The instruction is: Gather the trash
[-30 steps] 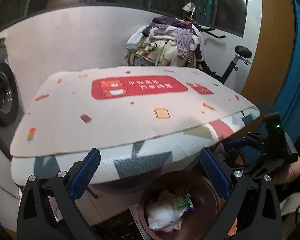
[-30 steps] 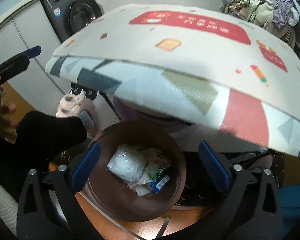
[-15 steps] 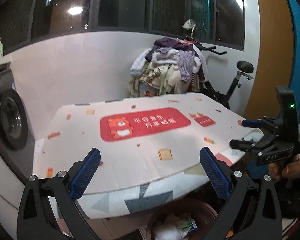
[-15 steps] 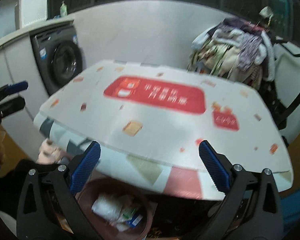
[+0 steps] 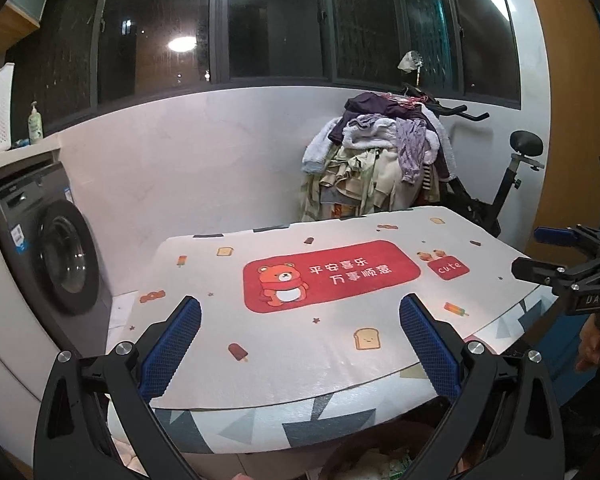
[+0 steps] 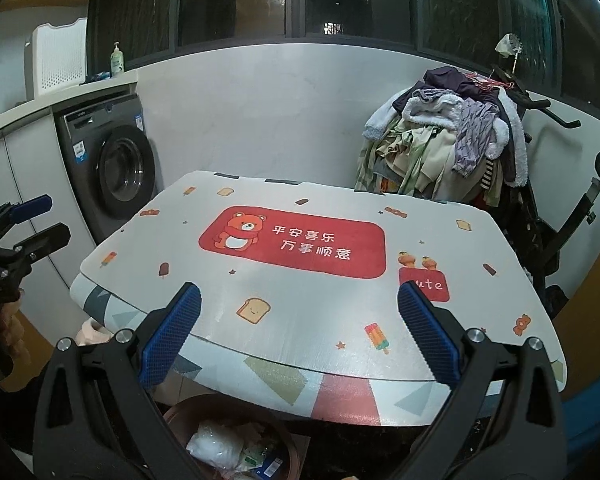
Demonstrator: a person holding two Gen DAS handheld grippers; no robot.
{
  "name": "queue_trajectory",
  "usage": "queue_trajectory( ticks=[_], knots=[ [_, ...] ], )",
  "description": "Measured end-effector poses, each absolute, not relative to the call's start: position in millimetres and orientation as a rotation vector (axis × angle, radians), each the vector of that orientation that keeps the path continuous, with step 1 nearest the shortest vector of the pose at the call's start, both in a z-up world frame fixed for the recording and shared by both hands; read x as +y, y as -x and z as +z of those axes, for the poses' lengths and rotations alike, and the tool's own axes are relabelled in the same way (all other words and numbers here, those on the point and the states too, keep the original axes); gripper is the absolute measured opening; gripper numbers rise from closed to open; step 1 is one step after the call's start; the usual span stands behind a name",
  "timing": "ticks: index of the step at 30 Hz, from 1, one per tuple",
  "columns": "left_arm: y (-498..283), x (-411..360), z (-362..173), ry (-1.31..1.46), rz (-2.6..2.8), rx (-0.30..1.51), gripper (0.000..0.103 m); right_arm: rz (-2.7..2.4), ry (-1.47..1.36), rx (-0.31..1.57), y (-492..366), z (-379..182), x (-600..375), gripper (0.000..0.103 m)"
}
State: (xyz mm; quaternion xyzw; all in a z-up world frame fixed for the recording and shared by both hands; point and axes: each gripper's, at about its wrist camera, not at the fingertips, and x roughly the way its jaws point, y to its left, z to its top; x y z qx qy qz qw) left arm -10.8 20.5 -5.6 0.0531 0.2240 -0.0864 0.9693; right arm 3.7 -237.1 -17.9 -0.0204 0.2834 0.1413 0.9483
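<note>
Now both tools, left (image 5: 300,344) and right (image 6: 299,343), gape empty above the worktop (image 6: 308,304); the bin (image 6: 236,436) sits below its near edge.

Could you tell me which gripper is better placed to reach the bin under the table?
Probably the right gripper: the bin and its trash show below it; the left gripper sees only a sliver.

Trash (image 6: 228,446) in bin (image 6: 180,410) below table (image 6: 300,292) edge
</note>
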Motion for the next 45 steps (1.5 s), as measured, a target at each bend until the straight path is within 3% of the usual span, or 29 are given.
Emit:
queue_trajectory(
  ticks=[45],
  knots=[
    [12.4, 14.2, -9.2, -0.154, -0.122, 0.469, 0.097, 0.277, 0.034, 0.586, -2.3, -23.0, -236.4, 0.097]
  ],
)
